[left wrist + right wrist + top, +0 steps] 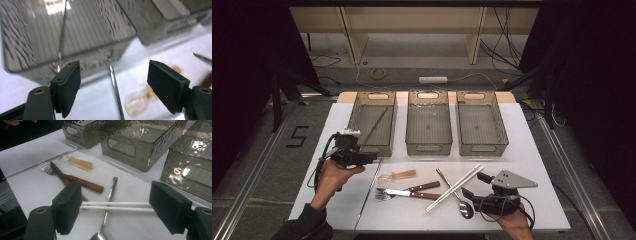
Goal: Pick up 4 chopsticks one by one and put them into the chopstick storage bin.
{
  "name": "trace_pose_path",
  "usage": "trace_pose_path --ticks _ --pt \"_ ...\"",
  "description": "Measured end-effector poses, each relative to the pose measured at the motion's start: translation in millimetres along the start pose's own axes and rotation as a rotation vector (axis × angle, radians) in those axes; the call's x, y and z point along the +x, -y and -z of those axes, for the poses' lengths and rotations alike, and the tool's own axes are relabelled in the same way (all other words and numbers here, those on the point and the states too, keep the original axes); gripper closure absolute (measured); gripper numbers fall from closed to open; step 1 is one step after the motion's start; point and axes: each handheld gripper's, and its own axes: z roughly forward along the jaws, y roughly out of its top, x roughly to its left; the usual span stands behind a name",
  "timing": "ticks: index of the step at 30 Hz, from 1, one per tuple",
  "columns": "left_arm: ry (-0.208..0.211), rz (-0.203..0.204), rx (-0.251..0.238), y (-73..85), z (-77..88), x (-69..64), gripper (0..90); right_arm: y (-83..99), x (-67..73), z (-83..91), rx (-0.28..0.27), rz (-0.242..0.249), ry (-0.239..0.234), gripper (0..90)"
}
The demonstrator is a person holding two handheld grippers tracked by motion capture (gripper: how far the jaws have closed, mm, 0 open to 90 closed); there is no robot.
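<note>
my left gripper (362,158) hangs at the left of the high view with its jaws wide and empty over the loose metal chopstick (115,90), i think because its mate (376,125) already lies slanted in the left bin (353,112) just above, so this one belongs there too. my right gripper (476,184), low at the right, is also wide and holds nothing, with the white chopsticks (117,205) lying crossed over the spoon (108,205) between its jaws, likely next.

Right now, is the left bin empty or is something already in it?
Not empty. The left bin holds one thin metal chopstick lying slantwise on its floor; the left gripper view shows it through the ribbed wall too.
</note>
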Motion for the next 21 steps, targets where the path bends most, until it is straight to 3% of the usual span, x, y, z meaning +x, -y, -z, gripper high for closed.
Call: trace_pose_path --ticks 7,13,21 --pt "-0.007 -0.028 0.081 15.2 2.6 -7.5 34.0 0.2 0.2 -0.7 0.008 0.003 0.002 27.4" --pt "-0.016 -0.014 0.147 24.7 2.0 -6.4 40.9 0.5 0.3 -1.5 0.013 0.005 0.002 27.4" --pt "-0.014 -0.039 0.226 34.5 -2.9 -10.0 47.9 0.2 0.3 -1.1 0.010 0.008 0.000 27.4"
